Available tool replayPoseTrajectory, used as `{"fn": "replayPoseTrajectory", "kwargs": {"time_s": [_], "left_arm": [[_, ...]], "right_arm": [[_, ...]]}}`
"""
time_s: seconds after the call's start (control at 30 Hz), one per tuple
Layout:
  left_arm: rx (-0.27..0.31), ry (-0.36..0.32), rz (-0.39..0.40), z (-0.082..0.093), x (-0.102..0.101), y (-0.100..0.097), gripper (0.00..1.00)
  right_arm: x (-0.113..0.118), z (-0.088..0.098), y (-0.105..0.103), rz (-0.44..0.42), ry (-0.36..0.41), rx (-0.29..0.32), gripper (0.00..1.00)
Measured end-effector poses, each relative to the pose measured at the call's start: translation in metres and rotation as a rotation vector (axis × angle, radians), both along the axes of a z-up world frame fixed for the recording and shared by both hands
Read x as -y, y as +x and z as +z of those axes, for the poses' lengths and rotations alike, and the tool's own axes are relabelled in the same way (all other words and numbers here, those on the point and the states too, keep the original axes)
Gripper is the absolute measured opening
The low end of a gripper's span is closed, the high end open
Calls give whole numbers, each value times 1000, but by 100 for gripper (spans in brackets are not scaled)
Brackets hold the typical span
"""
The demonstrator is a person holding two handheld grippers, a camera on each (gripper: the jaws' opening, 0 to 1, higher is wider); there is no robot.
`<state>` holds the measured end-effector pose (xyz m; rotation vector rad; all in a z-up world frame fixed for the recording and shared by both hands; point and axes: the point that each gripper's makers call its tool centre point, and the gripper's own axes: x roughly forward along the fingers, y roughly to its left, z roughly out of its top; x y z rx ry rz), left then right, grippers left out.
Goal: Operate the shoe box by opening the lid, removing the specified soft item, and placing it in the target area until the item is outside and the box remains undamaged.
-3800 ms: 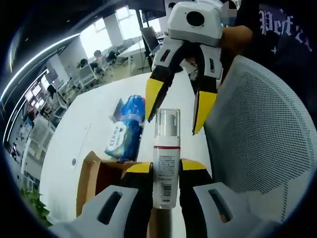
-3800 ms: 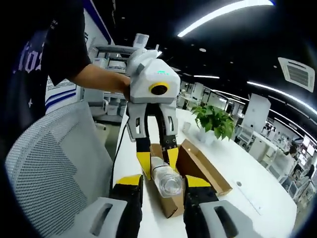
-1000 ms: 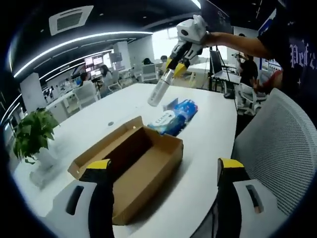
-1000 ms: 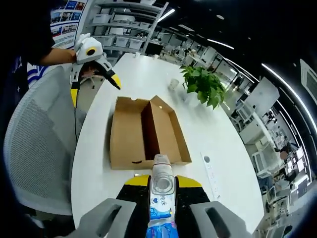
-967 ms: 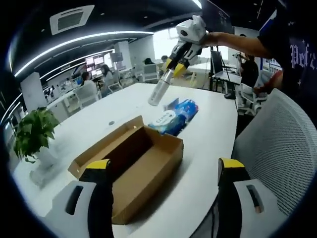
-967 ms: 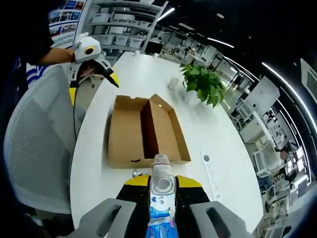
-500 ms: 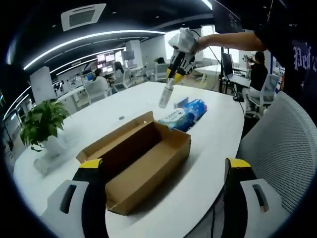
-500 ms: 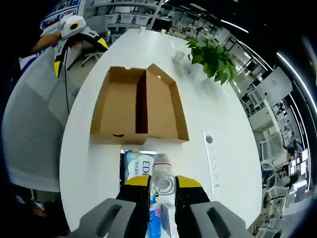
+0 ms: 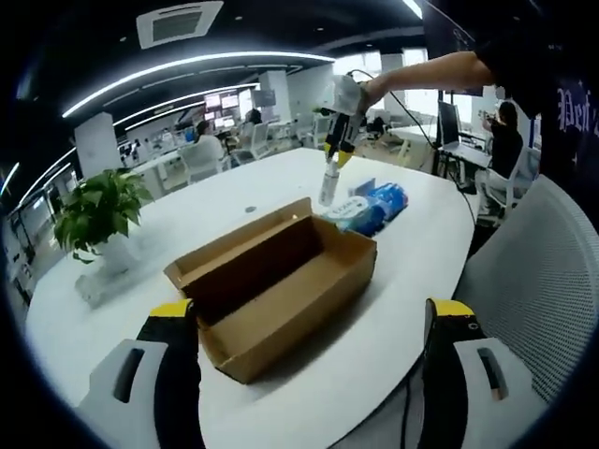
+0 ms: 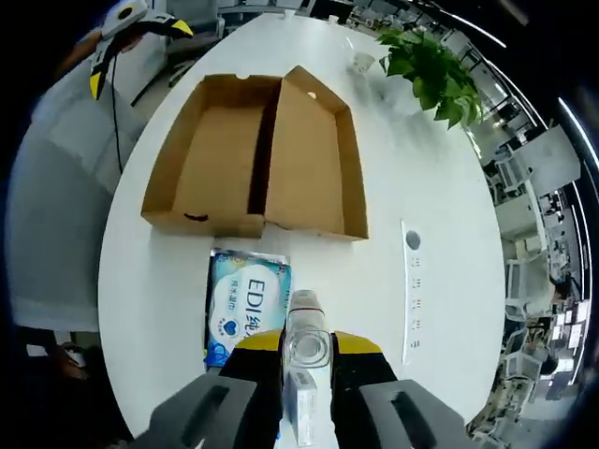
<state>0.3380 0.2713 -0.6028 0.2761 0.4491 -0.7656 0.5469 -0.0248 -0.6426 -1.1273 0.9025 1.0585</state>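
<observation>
The right gripper [image 10: 307, 360] has its jaws clamped on the bottle [image 10: 306, 339] just above the blue pack [image 10: 245, 304] beside the open shoe box [image 10: 259, 168], so lower it gently onto the bench [image 10: 421, 187] before releasing, while the left gripper [image 9: 304, 351] waits, jaws wide apart.

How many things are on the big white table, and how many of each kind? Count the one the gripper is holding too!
Open brown cardboard shoe boxes: 1
Blue plastic packs of wipes: 1
Clear plastic bottles, held in the shut right gripper: 1
Green potted plants: 1
Small white cups: 1
Total: 5
</observation>
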Motion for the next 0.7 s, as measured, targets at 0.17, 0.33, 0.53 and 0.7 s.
{"fn": "replayPoseTrajectory", "kwargs": {"time_s": [0.17, 0.33, 0.53, 0.7], "left_arm": [[0, 1, 26, -1, -8, -3, 99], [2, -1, 59, -2, -17, -3, 99], [-6, 4, 84, -5, -25, -5, 98], [-14, 1, 98, -8, -29, -7, 97]], "right_arm": [[5, -15, 14, 10, -71, -22, 13], [6, -30, 18, 3, -107, -59, 13], [11, -48, 20, -12, -152, -101, 14], [13, -54, 21, -8, -178, -108, 14]]}}
